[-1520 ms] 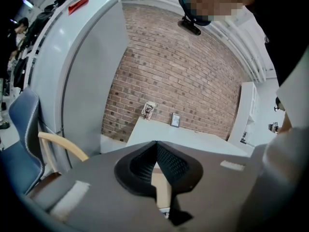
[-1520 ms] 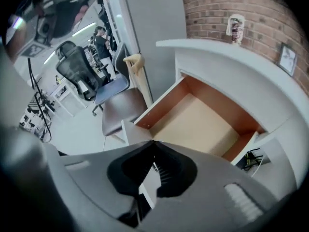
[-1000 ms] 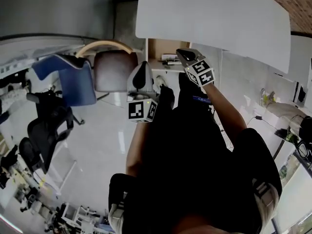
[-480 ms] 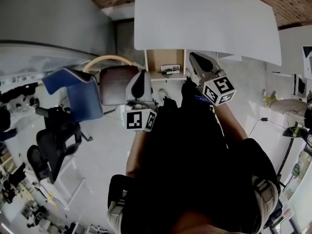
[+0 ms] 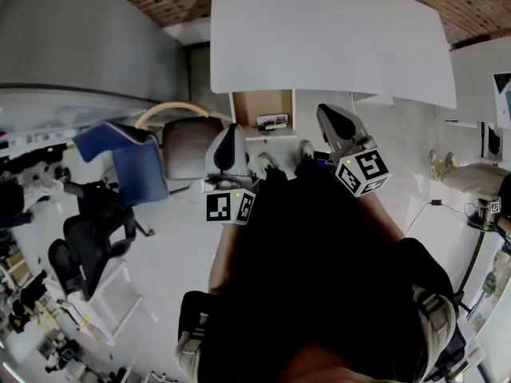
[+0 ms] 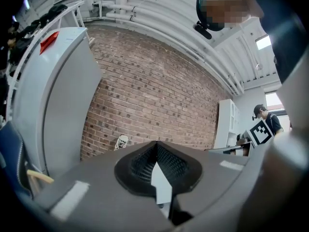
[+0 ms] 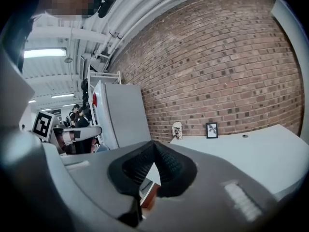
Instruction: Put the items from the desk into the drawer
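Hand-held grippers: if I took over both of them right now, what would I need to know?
Left hand-held gripper: shut, empty, raised in front of the desk.
Right hand-held gripper: shut, empty.
Drawer: open under the desk, small items already inside.
Left to do: a figurine and a framed picture stand at the desk's far edge. Perhaps move those, then close the drawer.

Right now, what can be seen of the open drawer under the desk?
The drawer stands open, drawn out from under the near edge of the white desk and seen from above. Its inside looks like brown wood, framed by pale walls. A few small dark and light items lie at its end nearest the person, too small to identify. Neither the left gripper nor the right gripper reaches into it; both flank it in the head view.
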`<state>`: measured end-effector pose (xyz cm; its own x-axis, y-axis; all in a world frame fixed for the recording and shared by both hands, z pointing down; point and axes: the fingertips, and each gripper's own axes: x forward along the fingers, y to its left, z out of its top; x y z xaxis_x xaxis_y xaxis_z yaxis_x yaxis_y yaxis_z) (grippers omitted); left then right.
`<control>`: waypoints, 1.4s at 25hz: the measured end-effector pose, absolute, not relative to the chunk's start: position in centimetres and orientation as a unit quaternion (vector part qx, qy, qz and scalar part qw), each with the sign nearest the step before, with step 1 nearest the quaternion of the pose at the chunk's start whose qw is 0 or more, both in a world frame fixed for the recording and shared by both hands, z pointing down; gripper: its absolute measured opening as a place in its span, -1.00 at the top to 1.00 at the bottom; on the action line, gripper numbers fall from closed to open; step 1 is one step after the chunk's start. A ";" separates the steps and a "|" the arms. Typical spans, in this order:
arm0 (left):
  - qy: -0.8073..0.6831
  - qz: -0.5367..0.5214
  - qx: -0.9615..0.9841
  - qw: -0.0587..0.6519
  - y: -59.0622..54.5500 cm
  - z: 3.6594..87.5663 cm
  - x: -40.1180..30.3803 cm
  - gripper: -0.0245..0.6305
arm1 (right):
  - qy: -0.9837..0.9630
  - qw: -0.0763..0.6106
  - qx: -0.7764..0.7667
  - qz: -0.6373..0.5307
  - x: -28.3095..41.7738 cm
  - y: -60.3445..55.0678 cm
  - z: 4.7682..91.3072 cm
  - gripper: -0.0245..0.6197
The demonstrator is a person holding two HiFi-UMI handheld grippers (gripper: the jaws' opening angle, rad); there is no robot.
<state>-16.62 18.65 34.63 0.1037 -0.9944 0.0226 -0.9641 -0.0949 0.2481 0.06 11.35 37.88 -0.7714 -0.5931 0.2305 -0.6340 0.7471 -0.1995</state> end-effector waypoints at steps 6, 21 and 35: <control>-0.674 -0.074 0.729 0.097 17.6 33.9 -14.4 0.88 | -0.934 0.072 0.323 0.133 2.0 10.4 37.4 0.91; -0.693 -0.066 0.712 0.091 16.0 33.8 -12.6 0.88 | -0.939 0.084 0.306 0.131 3.7 7.7 38.6 0.91; -0.696 -0.065 0.709 0.092 15.2 33.9 -12.7 0.88 | -0.939 0.084 0.306 0.134 4.0 6.3 38.7 0.91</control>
<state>-12.71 15.15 33.93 0.0217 -0.9991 0.0365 -0.9752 -0.0131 0.2209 4.04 6.33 38.69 -0.7987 -0.5521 0.2393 -0.5971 0.7767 -0.2006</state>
